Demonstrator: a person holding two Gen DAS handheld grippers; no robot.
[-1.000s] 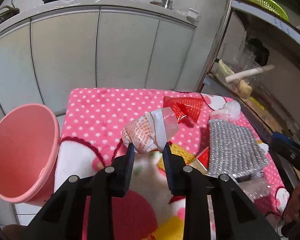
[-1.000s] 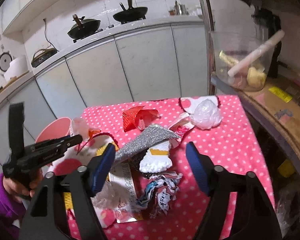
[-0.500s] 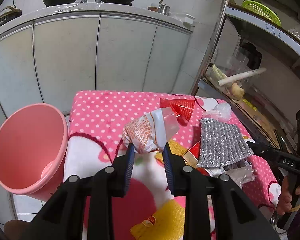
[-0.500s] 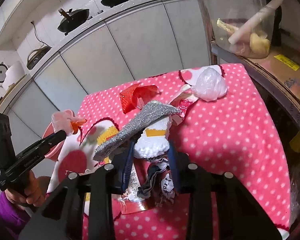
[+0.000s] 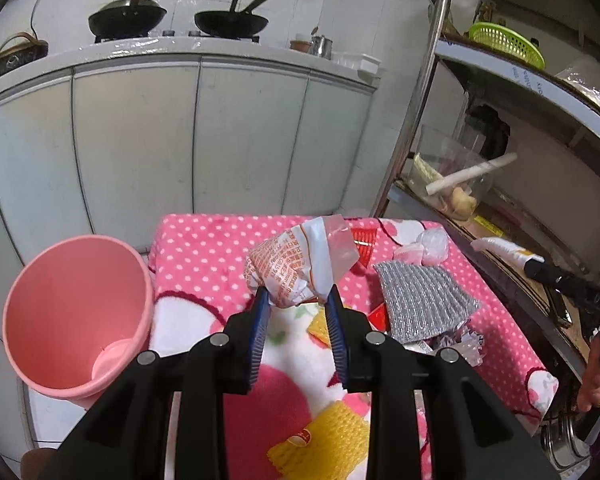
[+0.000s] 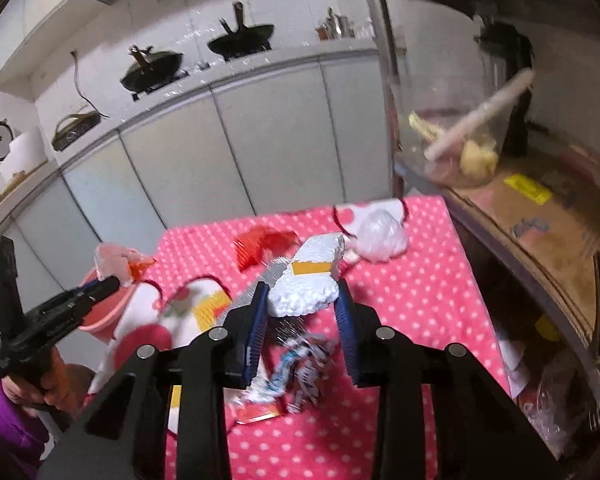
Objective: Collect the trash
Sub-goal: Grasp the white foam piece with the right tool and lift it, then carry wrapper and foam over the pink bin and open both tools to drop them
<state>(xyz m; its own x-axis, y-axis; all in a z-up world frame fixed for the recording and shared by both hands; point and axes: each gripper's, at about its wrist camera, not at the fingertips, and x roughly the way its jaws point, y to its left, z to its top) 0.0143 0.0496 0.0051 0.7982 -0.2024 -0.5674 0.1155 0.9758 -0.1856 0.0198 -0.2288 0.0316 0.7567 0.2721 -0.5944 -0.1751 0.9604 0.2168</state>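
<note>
Left gripper (image 5: 296, 294): jaws closed on a crumpled wrapper (image 5: 296, 266), white with orange print and a clear plastic tail. The wrapper is lifted clear of the table cloth (image 5: 204, 248), pink with white dots. Seen from the right wrist view, this gripper (image 6: 112, 282) sits at 9 o'clock with the wrapper (image 6: 114, 262) over the bin.

Pink bin (image 5: 74, 316): stands off the table's left edge, at 8 o'clock in the left view, mouth tilted toward the camera. A pale round item lies at its bottom; I cannot tell what it is.

Right gripper (image 6: 302, 300): jaws clamped on a white foam piece (image 6: 310, 280) with a yellow band across it. The foam is held above the cloth (image 6: 400, 312). In the left view the right gripper's tip (image 5: 536, 266) enters at 3 o'clock with a white end of the piece showing.

Still lying on the table:
- silver glitter sheet (image 5: 422, 302), at 3 o'clock of the left jaws
- red mesh scrap (image 5: 364, 244), at 1 o'clock
- white plastic bag (image 5: 434, 242), near the far right corner
- yellow foam net (image 5: 324, 440), at 6 o'clock, near edge
- a crumpled printed wrapper (image 6: 296, 372) below the right jaws, blurred

Right view blurred throughout.
</note>
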